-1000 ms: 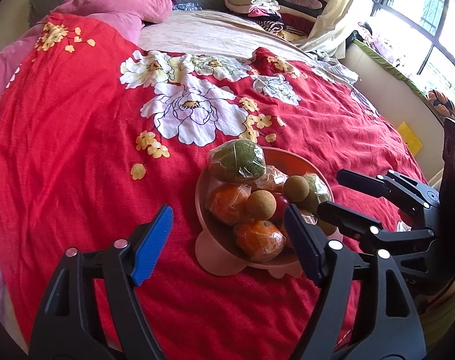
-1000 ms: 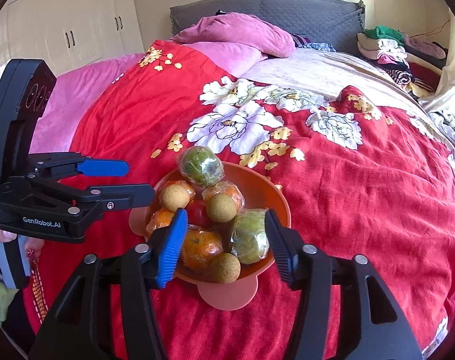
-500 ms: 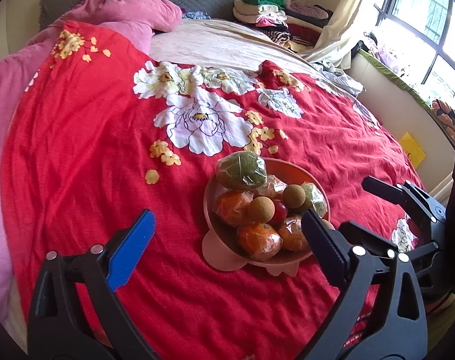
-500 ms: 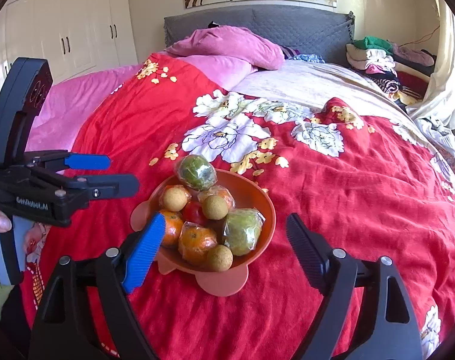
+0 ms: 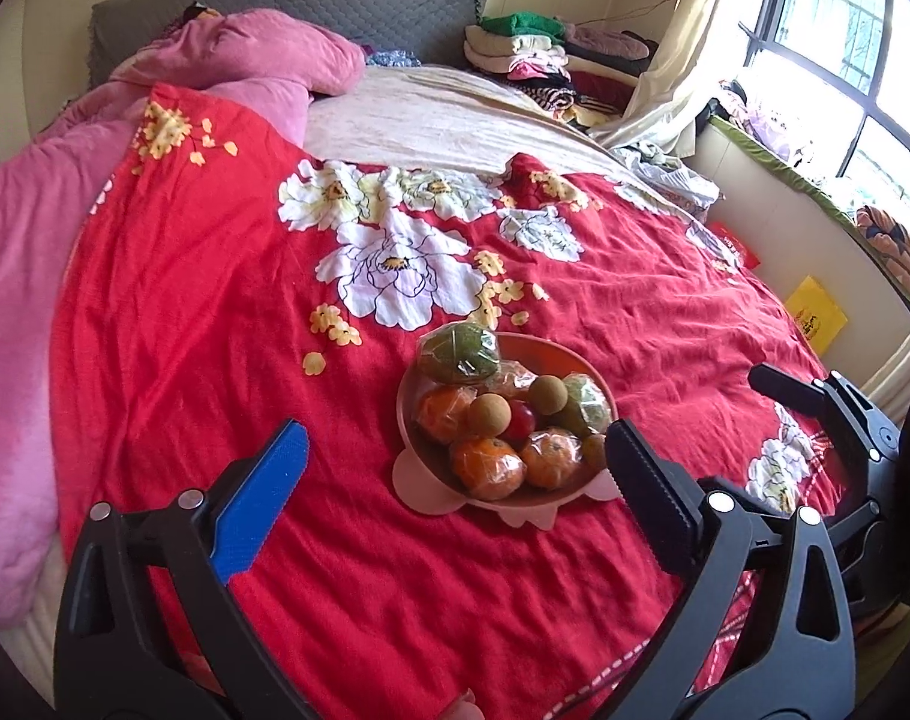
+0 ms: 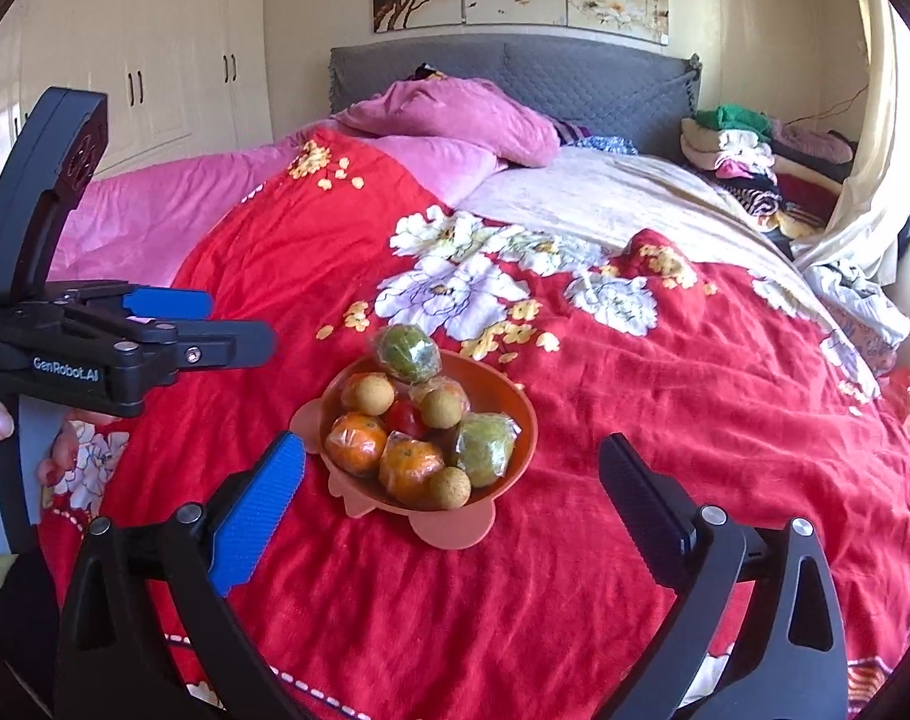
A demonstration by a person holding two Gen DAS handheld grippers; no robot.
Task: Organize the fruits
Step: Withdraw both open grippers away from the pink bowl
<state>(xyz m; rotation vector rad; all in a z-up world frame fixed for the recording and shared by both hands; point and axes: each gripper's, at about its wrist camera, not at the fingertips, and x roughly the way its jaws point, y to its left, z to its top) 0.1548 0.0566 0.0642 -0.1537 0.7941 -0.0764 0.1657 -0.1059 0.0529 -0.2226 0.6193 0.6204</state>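
A pink-orange footed bowl (image 5: 538,354) (image 6: 496,387) stands on the red flowered bedspread (image 5: 215,324). It holds wrapped oranges (image 5: 487,468) (image 6: 356,441), wrapped green fruits (image 5: 457,351) (image 6: 484,447), brown round fruits (image 5: 487,414) (image 6: 449,487) and a red one (image 5: 520,420). My left gripper (image 5: 455,468) is open and empty, hovering near side of the bowl; it also shows in the right wrist view (image 6: 209,324). My right gripper (image 6: 455,480) is open and empty, just short of the bowl; it also shows in the left wrist view (image 5: 802,396).
A pink quilt (image 6: 455,120) and grey headboard (image 6: 574,78) lie at the far end of the bed. Folded clothes (image 6: 748,162) are stacked at the back right. A window sill (image 5: 814,192) runs along the right. White wardrobes (image 6: 143,60) stand on the left.
Both grippers have opened wider and pulled back from the bowl, which now looks smaller and farther off. The fruit in the bowl has not moved.
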